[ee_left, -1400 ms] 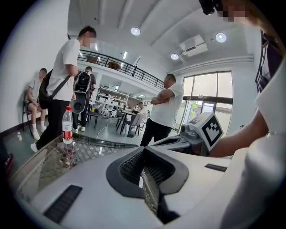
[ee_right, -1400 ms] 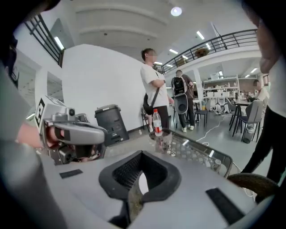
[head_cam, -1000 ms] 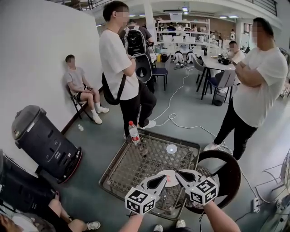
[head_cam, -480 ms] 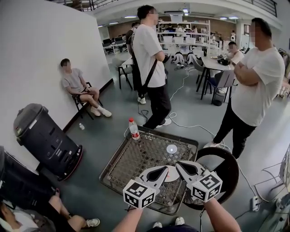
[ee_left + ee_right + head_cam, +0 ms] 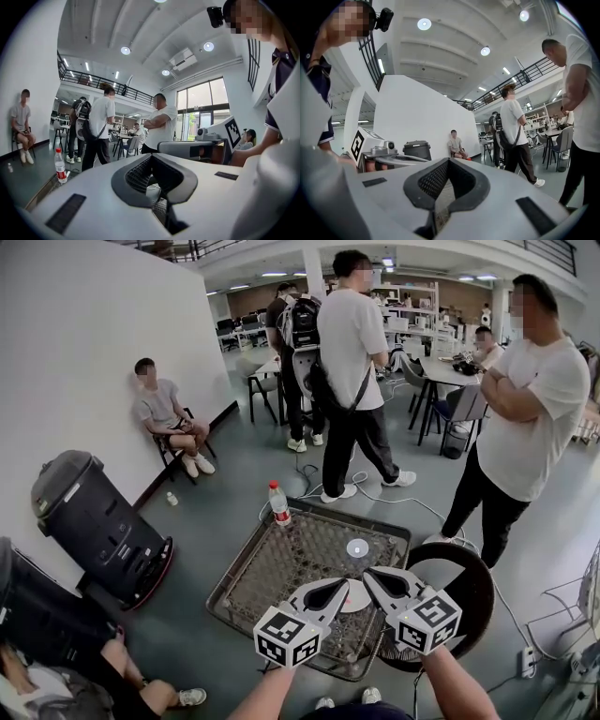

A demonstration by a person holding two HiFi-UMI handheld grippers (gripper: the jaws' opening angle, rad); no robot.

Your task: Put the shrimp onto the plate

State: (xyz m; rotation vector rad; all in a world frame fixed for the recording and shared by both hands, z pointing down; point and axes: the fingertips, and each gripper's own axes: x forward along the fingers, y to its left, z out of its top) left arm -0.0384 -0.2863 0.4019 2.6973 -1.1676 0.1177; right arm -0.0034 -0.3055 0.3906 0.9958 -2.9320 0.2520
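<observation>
Both grippers hung low over the mesh table (image 5: 281, 568), tips pointed inward at each other. The left gripper (image 5: 337, 588) was clenched; in its own view I saw the jaws pressed together with nothing caught between them. The right gripper (image 5: 372, 577) was the same, jaws closed on nothing, only the table weave showing past them. The white plate (image 5: 355, 601) lay on the table just between the two tips, and the grippers covered most of it. I could not pick out the shrimp in any view, so I could not tell whether the plate held it. Farther up the table sat a small round white dish (image 5: 356, 547), contents too small to read. A clear bottle (image 5: 278, 505) with a red cap stood upright at the far left corner.
</observation>
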